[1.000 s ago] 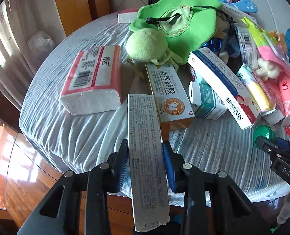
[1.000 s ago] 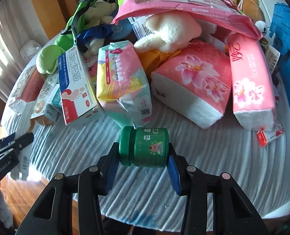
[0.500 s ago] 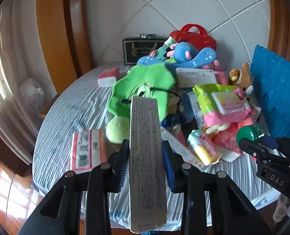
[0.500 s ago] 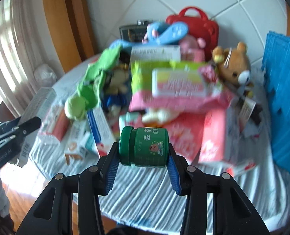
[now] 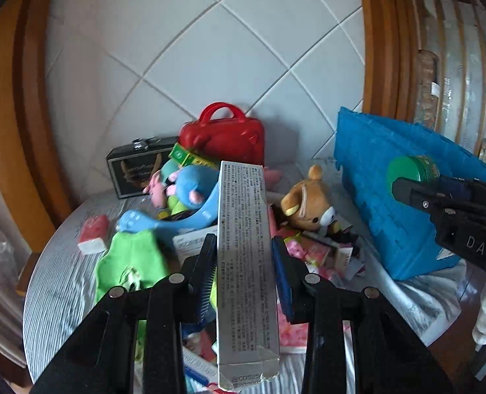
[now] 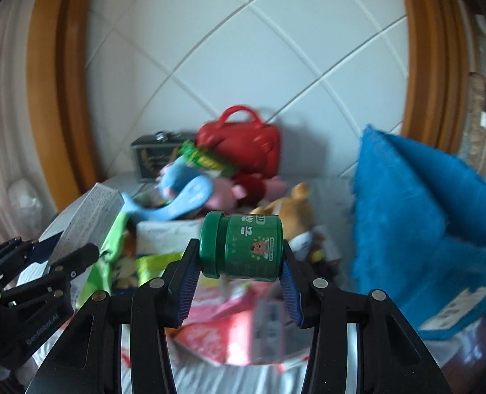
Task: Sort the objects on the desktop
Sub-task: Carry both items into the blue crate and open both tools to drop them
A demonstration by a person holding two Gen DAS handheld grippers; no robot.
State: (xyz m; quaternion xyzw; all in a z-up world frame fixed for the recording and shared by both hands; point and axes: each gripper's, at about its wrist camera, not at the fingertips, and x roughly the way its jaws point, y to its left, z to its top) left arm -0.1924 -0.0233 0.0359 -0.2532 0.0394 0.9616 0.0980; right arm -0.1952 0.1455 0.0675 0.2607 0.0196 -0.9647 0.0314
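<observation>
- Carton (image 5: 246, 262), long, narrow and grey-white with dense columns of small black print, stands lengthwise up the lower centre of the left wrist view, pinched between the blue-padded fingers (image 5: 281, 282) of the left gripper (image 5: 244, 274); its crumpled near flap shows a printed code at the bottom edge.
- Jar (image 6: 241, 244), squat, dark green, with a ribbed screw cap to the left and a small cartoon label on its side, lies sideways at the centre of the right wrist view, clamped end to end by the right gripper (image 6: 239, 279); its fingers (image 6: 187, 282) press on the cap and the base.
- In the left wrist view the same jar (image 5: 412, 174) appears at the right edge, held in front of a blue crate (image 5: 384, 203).
- In the right wrist view the carton (image 6: 88, 220) shows at the left, tilted, in the other gripper (image 6: 50, 264).
- Below both tools, a table (image 5: 58, 282) under a striped grey cloth carries a heap: a red handbag (image 5: 224, 138), a dark tin case (image 5: 134, 167), a blue plush (image 5: 180, 193), a bear plush (image 5: 308, 202), a green cloth (image 5: 127, 262) and pink packets (image 6: 223, 325).
- A white tiled wall (image 5: 216, 49) fills the upper half of both views.
</observation>
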